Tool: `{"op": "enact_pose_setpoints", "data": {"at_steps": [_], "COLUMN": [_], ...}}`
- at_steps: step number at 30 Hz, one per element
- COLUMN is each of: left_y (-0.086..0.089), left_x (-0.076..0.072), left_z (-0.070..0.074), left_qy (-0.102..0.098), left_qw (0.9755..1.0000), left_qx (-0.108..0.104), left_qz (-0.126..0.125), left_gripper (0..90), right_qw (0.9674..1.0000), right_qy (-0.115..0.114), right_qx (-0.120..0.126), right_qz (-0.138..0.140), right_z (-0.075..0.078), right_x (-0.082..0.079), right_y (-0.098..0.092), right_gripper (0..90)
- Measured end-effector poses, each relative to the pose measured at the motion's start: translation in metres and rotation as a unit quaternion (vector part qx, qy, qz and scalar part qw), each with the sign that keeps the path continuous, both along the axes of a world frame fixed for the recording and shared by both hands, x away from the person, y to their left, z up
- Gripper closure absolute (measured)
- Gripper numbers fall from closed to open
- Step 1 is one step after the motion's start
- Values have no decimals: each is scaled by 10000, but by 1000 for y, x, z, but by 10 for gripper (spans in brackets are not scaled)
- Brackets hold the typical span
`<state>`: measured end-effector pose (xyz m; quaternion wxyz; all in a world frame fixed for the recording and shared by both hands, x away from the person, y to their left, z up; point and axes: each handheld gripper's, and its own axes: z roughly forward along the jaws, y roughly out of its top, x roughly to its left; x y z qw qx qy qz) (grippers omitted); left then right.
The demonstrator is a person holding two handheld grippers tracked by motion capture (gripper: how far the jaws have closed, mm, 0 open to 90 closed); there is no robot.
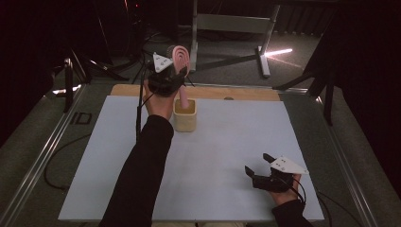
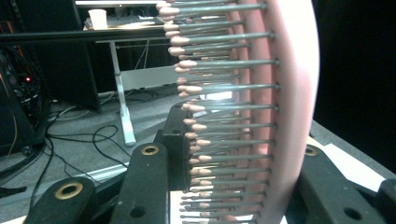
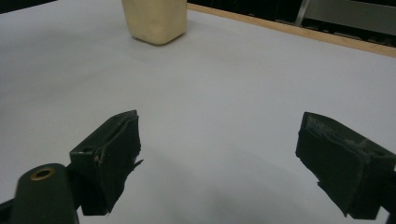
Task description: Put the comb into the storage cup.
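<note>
Item: pink hairbrush (image 1: 181,64), clamped in my left gripper (image 1: 171,78), handle inside the cup (image 1: 185,117) at table's twelve o'clock. Right gripper (image 1: 259,171) idled open at five o'clock. Risk: a sideways tug could have tipped the cup.

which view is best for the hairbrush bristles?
Left gripper view: the brush is close up between the jaws, bristles and their pink tips sharp. High view shows the whole brush small, held by the left gripper, handle in the cup; bristles unreadable. Right gripper view gives the cup.
</note>
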<state>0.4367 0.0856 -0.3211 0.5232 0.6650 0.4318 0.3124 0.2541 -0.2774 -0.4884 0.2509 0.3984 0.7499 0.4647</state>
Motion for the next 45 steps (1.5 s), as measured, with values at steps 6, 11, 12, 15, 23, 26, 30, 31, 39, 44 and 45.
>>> {"op": "enact_pose_setpoints", "data": {"at_steps": [6,11,12,15,23,26,30,31,39,44,45], "left_y": [-3,-4,-4,-6,-10,-10,-12,-12,-15,-15,-14], "left_x": [0,-1,0,0,3,3,3,3,4,4,5], "left_z": [-3,-4,-5,-6,-14,-16,-19,-19,-21,-22,-22], "left_qy": [-13,-15,-14,3,68,83,109,103,119,134,132], "left_qw": [10000,10000,10000,10000,10000,9999,9999,9999,9999,9999,9999], "left_qx": [13,5,-1,-15,-24,-24,-22,-35,-50,-40,-48], "left_qz": [-7,5,8,30,48,52,47,47,22,37,35], "left_gripper": [651,651,651,651,651,651,651,651,651,650,651], "right_qw": [10000,10000,10000,10000,10000,10000,10000,10000,10000,10000,10000], "right_qy": [1,0,-1,4,-3,-3,0,-2,-3,-6,0], "right_qx": [-5,2,-5,-4,9,5,9,7,9,1,0], "right_qz": [8,9,15,12,8,11,20,13,19,14,17], "right_z": [0,0,0,0,1,1,1,1,1,1,1], "right_x": [0,0,0,-1,-1,-1,-1,-1,-1,-1,-1], "right_y": [0,0,0,1,0,0,1,1,1,0,0], "right_gripper": [135,135,135,135,136,136,136,136,136,136,136]}}
